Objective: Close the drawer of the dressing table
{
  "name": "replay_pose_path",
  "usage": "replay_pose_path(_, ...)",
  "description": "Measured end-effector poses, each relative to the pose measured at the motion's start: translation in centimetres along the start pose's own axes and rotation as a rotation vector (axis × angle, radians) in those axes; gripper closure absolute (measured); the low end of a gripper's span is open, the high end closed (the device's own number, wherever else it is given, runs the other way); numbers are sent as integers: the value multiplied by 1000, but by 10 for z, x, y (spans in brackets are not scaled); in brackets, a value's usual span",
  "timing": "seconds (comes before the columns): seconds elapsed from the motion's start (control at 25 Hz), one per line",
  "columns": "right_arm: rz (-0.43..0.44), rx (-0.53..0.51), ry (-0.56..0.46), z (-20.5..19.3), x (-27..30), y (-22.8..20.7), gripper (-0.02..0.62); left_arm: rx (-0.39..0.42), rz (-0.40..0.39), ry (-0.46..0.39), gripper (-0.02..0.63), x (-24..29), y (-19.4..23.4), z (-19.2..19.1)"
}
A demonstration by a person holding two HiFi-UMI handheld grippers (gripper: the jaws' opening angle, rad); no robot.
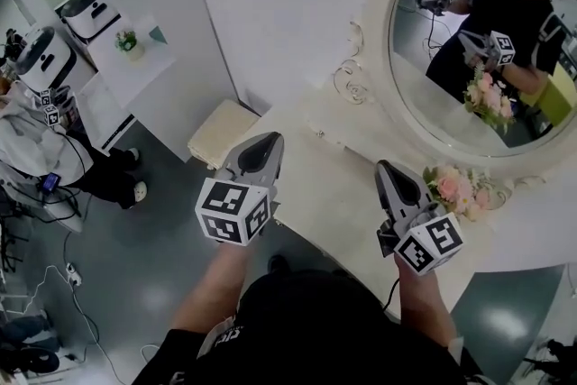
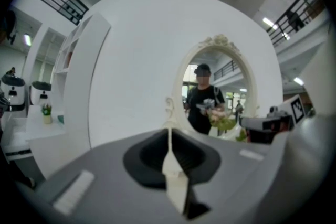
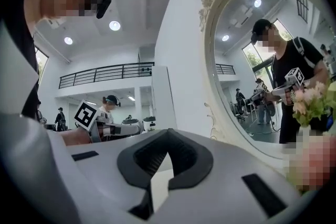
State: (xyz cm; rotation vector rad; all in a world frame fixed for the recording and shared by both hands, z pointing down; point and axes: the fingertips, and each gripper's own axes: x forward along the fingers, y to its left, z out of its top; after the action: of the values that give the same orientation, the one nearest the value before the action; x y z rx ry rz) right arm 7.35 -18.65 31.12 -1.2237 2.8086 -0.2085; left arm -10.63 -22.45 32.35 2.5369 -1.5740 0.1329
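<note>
The white dressing table [image 1: 335, 178] stands under an oval mirror [image 1: 469, 41] in an ornate frame. No drawer shows in any view; the table's front is hidden behind my arms and body. My left gripper [image 1: 268, 140] hovers over the table's left front corner with its jaws together and nothing between them. In the left gripper view its tips [image 2: 169, 131] point at the mirror [image 2: 218, 86]. My right gripper [image 1: 387, 167] hangs above the table's right part, also shut and empty. In the right gripper view its tips [image 3: 168, 135] point along the mirror's frame [image 3: 210, 55].
Pink flowers [image 1: 453, 187] stand on the table just right of the right gripper. A beige cushioned stool [image 1: 221, 131] sits left of the table. White shelves [image 1: 135, 59] and another person [image 1: 36, 140] are at the far left, with cables [image 1: 72, 279] on the grey floor.
</note>
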Motion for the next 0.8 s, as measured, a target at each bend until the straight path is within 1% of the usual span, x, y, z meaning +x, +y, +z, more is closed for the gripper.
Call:
replay_pose_path(0.12,3,-18,14,0,1,-1,603,22,21,-1,583,2,6,-3)
replay_pose_path(0.32,18,-53,45,-7,11,4,603,8,27,17,583,8,13,-16)
replay_pose_path(0.44,36,-77,73,-15,22,3,603,30,15,32,584,17,11,-25)
replay_pose_path(0.52,38,-87,72,-14,26,1,604,40,6,43,584,21,10,-29)
replay_pose_path(0.64,32,-79,59,-13,28,1,603,26,8,42,584,20,11,-30)
replay_pose_path(0.8,35,-38,63,-23,26,2,603,22,11,41,586,16,9,-30)
